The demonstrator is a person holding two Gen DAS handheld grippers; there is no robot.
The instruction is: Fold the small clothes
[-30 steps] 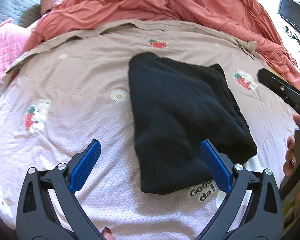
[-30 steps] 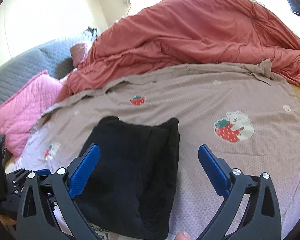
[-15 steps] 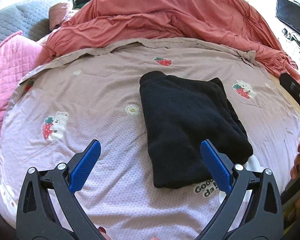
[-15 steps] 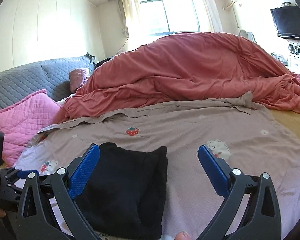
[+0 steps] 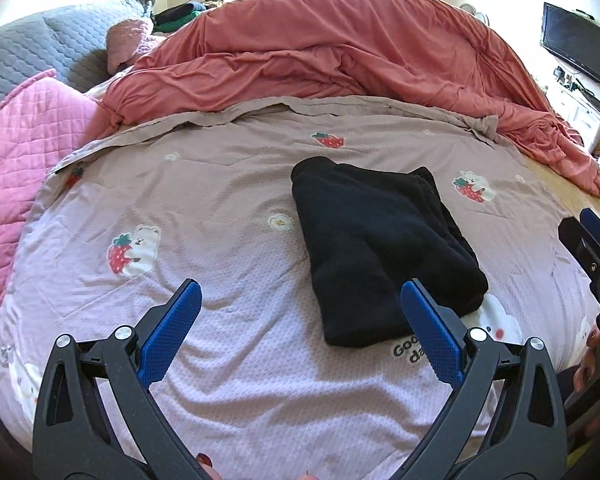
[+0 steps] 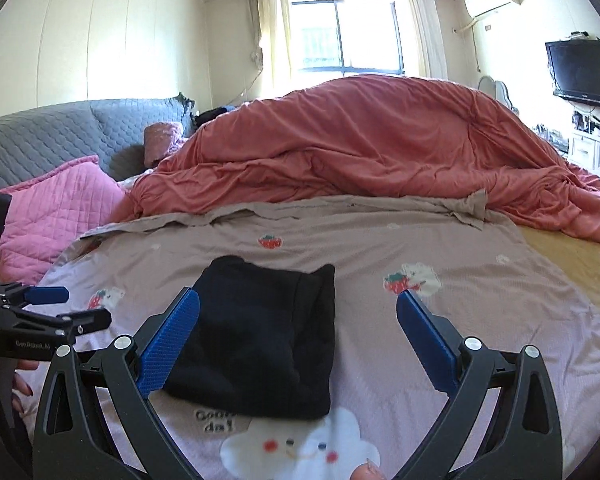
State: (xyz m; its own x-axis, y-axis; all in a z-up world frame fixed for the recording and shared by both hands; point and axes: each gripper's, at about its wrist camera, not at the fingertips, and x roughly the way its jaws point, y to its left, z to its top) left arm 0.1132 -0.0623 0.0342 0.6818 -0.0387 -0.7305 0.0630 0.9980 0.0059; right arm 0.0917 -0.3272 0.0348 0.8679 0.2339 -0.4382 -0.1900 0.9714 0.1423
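Note:
A black garment (image 5: 376,246) lies folded into a compact rectangle on the mauve printed bedsheet (image 5: 204,200). In the right wrist view the same black garment (image 6: 264,332) sits just beyond the left blue pad. My left gripper (image 5: 300,308) hangs open above the sheet, near the garment's front edge, holding nothing. My right gripper (image 6: 298,320) is open too, raised above the garment's near end and apart from it. The right gripper's body (image 5: 592,248) shows at the right edge of the left wrist view, and the left gripper's body (image 6: 40,312) at the left edge of the right one.
A big salmon-red duvet (image 5: 340,52) is heaped across the far half of the bed. A pink quilted pillow (image 5: 16,152) and grey headboard (image 5: 28,52) lie to the left. A TV (image 6: 582,72) and white drawers (image 6: 592,156) stand at the right wall. A person's fingers (image 5: 590,356) hold the right handle.
Both grippers have pulled back and risen away from the folded garment, and the views now take in more of the room. The garment has not moved.

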